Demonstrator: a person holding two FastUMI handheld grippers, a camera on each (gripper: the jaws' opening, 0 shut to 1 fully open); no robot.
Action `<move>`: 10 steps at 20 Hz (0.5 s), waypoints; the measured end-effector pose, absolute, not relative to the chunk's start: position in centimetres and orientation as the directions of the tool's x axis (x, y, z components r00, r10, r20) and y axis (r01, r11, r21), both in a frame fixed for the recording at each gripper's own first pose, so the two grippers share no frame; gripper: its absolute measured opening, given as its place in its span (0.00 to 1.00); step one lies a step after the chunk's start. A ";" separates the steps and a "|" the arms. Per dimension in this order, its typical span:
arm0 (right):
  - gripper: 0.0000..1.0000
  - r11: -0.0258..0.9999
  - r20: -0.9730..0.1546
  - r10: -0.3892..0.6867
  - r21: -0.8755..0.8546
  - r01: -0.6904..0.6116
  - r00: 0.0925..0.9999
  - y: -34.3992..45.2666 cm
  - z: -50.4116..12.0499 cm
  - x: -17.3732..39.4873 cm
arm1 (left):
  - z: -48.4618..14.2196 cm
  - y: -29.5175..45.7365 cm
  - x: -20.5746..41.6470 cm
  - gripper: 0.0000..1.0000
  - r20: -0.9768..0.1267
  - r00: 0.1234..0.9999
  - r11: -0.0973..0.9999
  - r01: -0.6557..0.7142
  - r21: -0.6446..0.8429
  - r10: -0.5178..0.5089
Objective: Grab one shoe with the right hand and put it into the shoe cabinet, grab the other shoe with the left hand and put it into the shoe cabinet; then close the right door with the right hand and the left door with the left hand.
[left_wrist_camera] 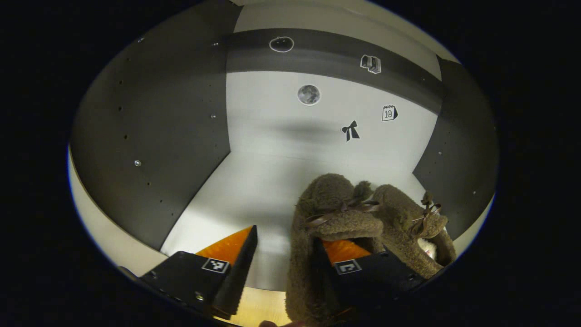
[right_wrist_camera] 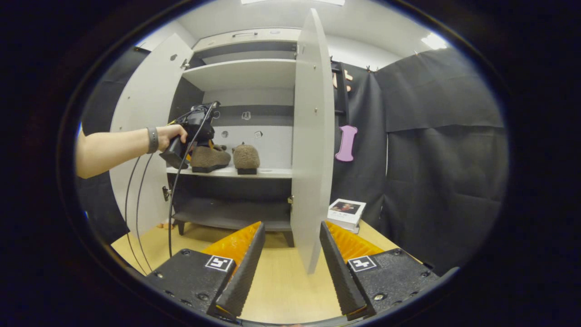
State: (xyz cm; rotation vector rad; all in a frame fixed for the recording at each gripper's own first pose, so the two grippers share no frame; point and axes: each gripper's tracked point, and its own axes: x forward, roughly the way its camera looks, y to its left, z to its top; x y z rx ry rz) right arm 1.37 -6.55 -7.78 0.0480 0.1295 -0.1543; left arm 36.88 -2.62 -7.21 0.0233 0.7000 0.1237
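Left gripper: jaws spread wide, inside the shoe cabinet. Its right finger sits in the opening of the near shoe, a brown fuzzy slipper with a ribbon bow; the left finger stands clear of it over the white shelf, so nothing is clamped. Just beyond and to the right of that slipper lies the second shoe, touching it, also on the shelf. Ahead, the cabinet's back wall carries small stickers. Right gripper: jaws apart, holding nothing, low over the wooden floor. Directly ahead of its fingers stands the right door, swung open, seen nearly edge-on. Farther off and to the left, the left door is open too, and a hand holds the other gripper at the middle shelf, where both slippers sit side by side. Right of the door, a small stack of boxes rests on the floor by the black cloth.
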 end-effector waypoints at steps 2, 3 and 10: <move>0.79 0.986 -0.143 -0.156 0.042 0.163 0.977 -6.9 -8.2 1.0 | -6.3 -2.4 36.1 0.81 -0.636 0.761 0.991 -0.118 0.061 0.130; 0.79 0.985 -0.148 -0.159 0.043 0.167 0.976 -6.9 -8.5 1.0 | -5.9 -2.1 35.7 0.82 -0.630 0.764 0.990 -0.127 0.067 0.141; 0.79 0.991 -0.152 -0.119 0.044 0.127 0.981 -5.5 -8.6 1.0 | 1.3 -4.5 31.9 0.98 -0.466 0.883 0.998 -0.056 0.020 0.059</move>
